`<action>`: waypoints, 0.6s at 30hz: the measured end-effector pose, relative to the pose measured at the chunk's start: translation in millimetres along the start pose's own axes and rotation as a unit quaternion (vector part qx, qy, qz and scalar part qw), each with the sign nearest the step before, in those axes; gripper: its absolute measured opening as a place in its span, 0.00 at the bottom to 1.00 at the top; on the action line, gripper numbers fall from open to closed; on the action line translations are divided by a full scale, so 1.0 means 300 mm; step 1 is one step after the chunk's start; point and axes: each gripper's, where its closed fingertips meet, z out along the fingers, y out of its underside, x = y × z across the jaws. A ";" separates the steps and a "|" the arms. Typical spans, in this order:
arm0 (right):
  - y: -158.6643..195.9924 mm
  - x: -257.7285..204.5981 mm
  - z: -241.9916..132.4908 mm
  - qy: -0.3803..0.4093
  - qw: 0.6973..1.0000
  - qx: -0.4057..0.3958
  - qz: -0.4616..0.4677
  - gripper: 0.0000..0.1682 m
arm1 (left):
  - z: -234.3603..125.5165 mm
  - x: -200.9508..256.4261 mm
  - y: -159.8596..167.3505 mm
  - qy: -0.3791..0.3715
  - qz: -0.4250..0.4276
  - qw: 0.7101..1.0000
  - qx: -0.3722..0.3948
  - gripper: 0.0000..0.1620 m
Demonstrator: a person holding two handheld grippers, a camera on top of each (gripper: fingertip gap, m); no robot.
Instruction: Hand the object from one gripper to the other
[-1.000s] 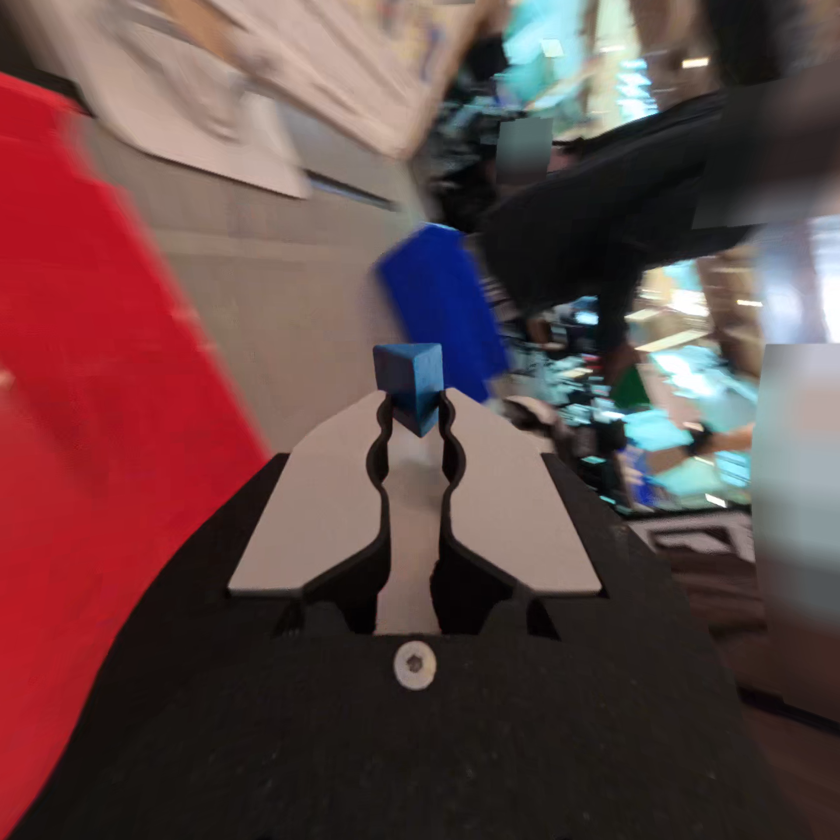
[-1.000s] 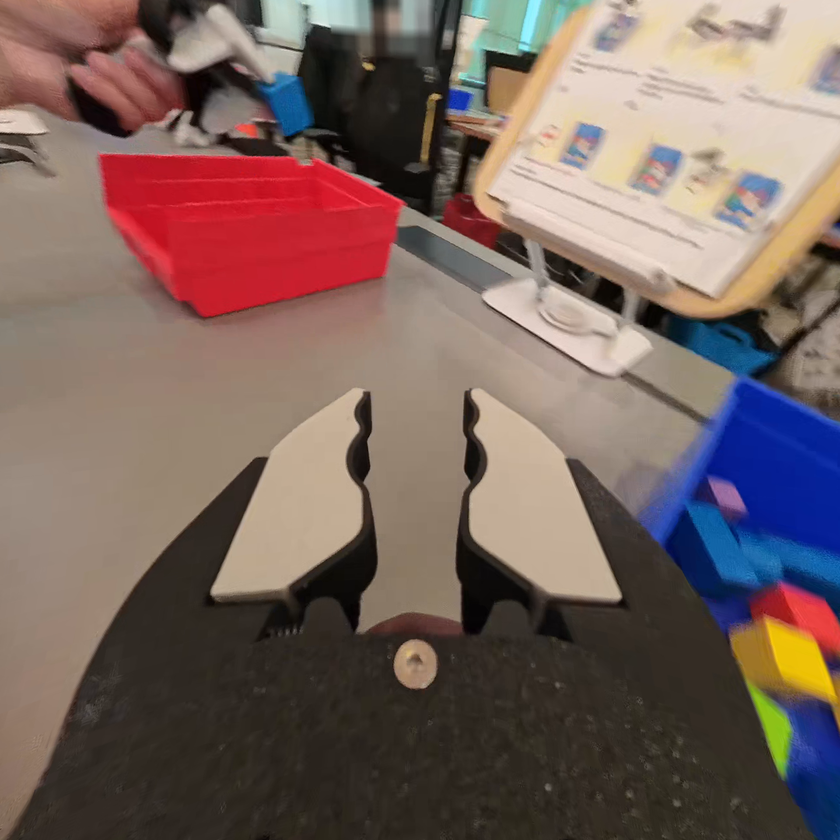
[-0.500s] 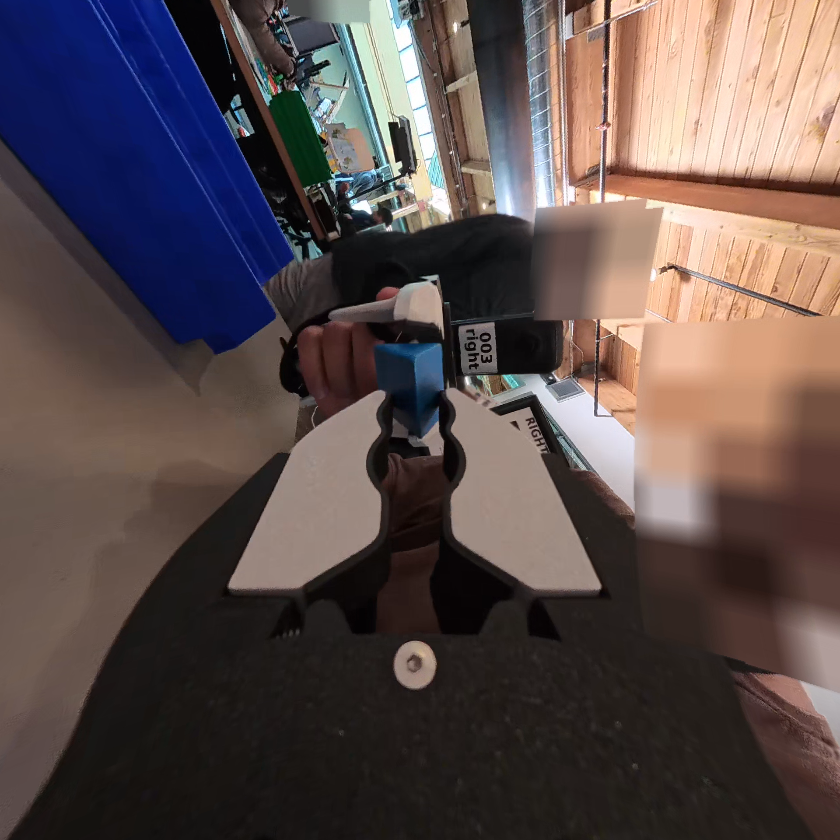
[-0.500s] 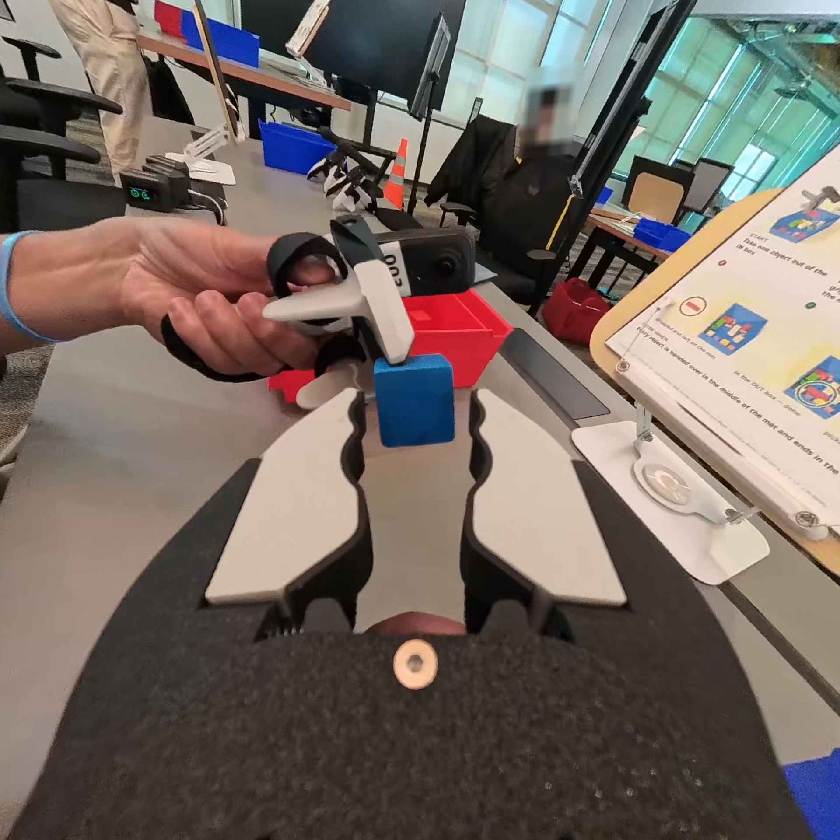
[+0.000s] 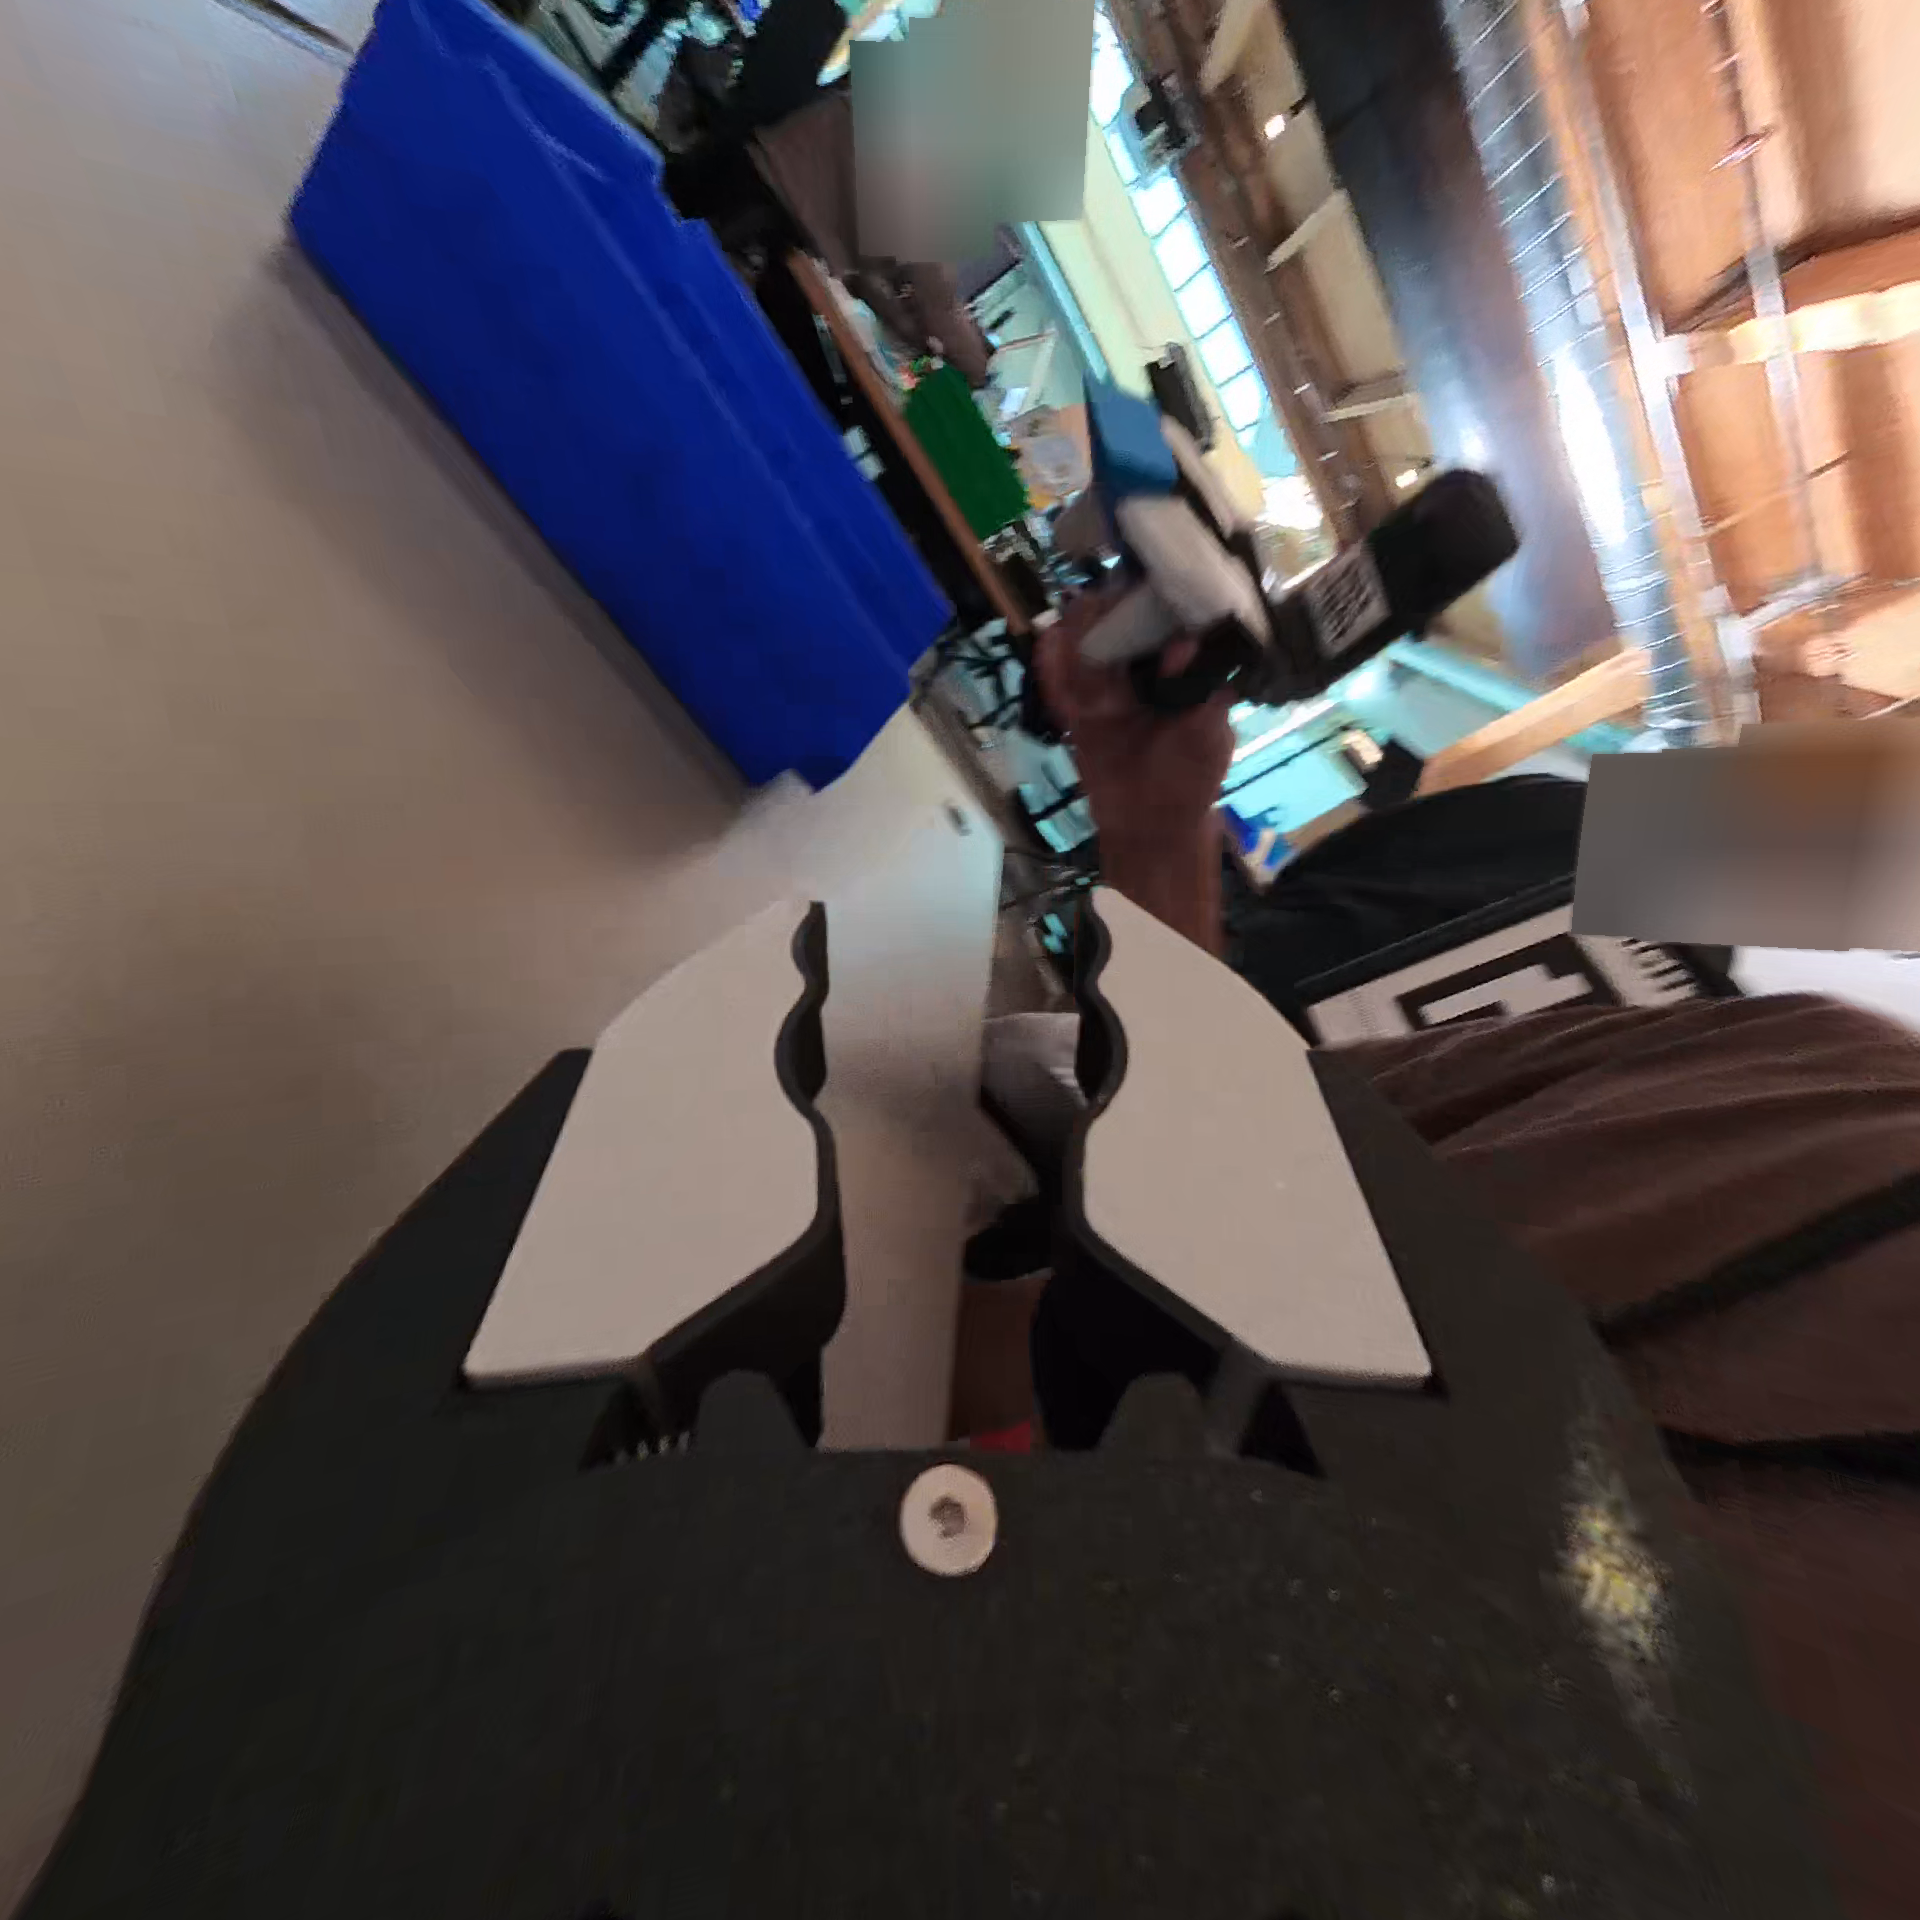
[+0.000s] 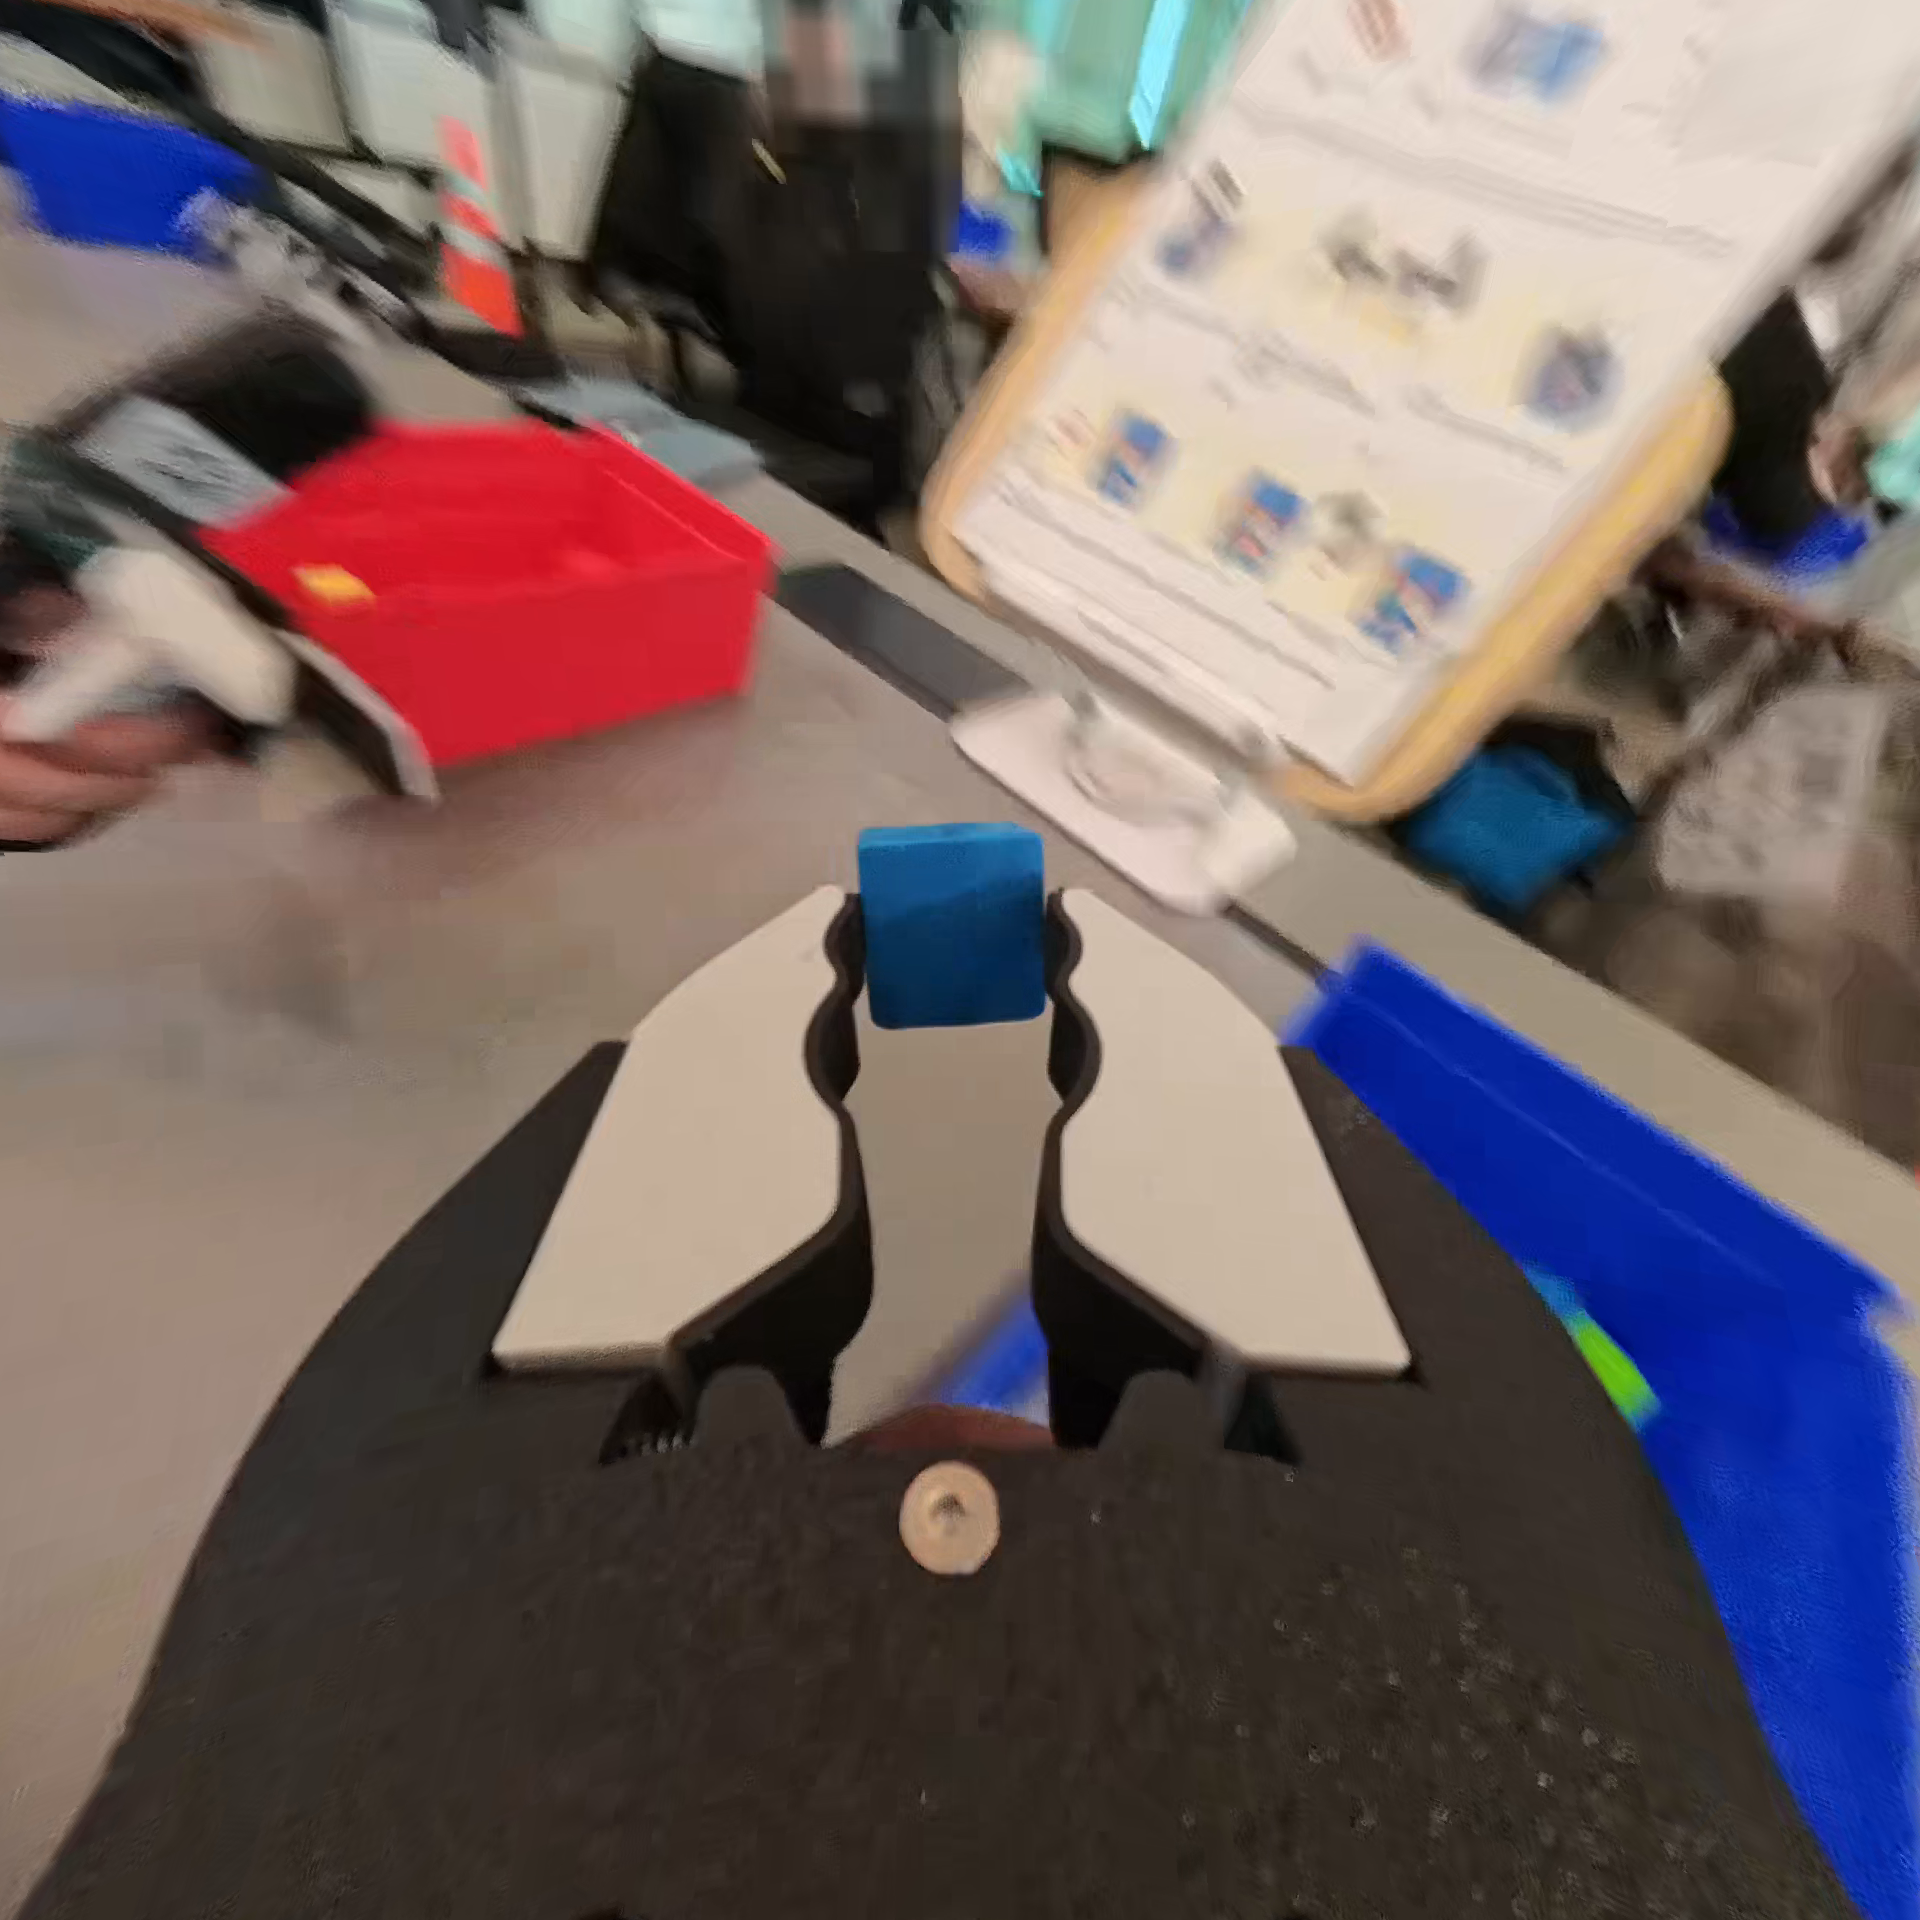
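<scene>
A small blue block (image 6: 951, 925) sits clamped between the tips of my right gripper (image 6: 951, 914), held above the grey table (image 6: 312, 1039). The same block (image 5: 1127, 442) shows far off in the left wrist view, at the tip of the right gripper held by a hand (image 5: 1132, 748). My left gripper (image 5: 951, 935) is open and empty, its jaws wide apart over the table edge. In the right wrist view the left gripper (image 6: 208, 644) is a blur at the left edge, apart from the block.
A red bin (image 6: 499, 582) stands on the table at the back left. A blue bin (image 6: 1621, 1299) with coloured blocks is at the right; it also shows in the left wrist view (image 5: 603, 416). An instruction board on a stand (image 6: 1351, 364) is behind. A person's lap (image 5: 1610, 1195) is near the left gripper.
The blue block passed from my left gripper to my right one. The left gripper opened and drew away; the right gripper shut on the block and moved off right.
</scene>
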 end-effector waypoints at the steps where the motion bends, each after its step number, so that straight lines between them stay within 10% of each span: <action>1: 0.049 0.087 -0.045 0.029 0.998 -0.045 0.020 0.20 | -0.007 -0.018 0.039 -0.020 0.017 1.000 -0.004 0.27; 7: 0.375 0.463 -0.273 0.138 0.930 -0.326 0.102 0.20 | 0.006 -0.065 0.179 -0.040 0.030 0.999 0.006 0.25; 18: 0.728 0.411 -0.355 -0.031 0.689 -0.723 -0.040 0.20 | 0.025 -0.061 0.251 -0.040 0.064 0.995 -0.062 0.24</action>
